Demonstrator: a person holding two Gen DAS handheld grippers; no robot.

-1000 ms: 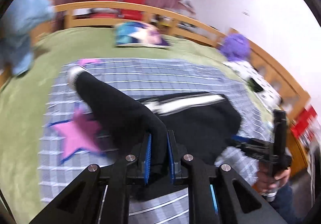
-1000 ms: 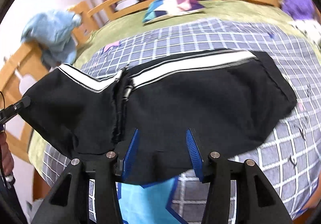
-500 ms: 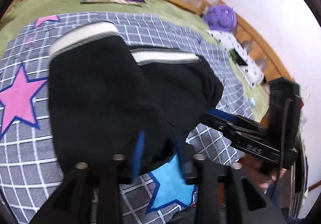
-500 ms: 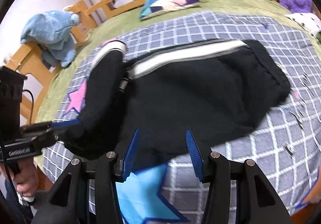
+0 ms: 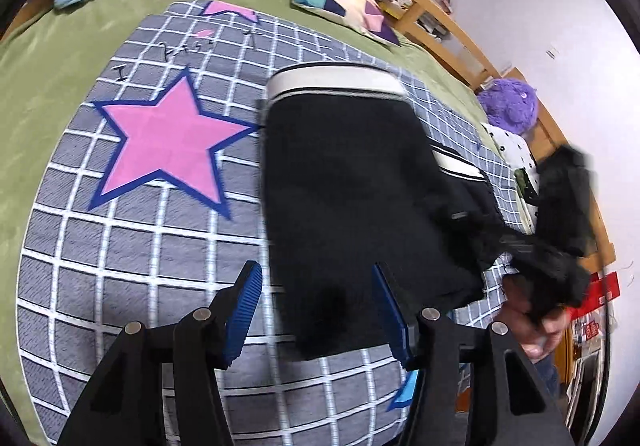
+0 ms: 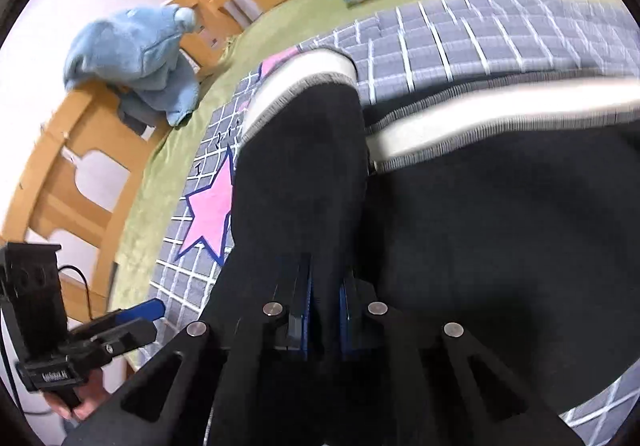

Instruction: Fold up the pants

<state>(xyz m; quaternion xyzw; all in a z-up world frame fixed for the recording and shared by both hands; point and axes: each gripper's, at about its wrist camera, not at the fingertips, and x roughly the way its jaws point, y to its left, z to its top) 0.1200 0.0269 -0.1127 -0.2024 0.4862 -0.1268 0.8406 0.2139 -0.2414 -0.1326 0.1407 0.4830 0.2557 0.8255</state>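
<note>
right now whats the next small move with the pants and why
Probably draw the right gripper, shut on the black pants, across to lay that fold flat: the left gripper is open and holds nothing, so only the right controls the cloth.

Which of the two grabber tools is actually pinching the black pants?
The right gripper: its blue pads clamp the black pants. The left gripper is spread open.
</note>
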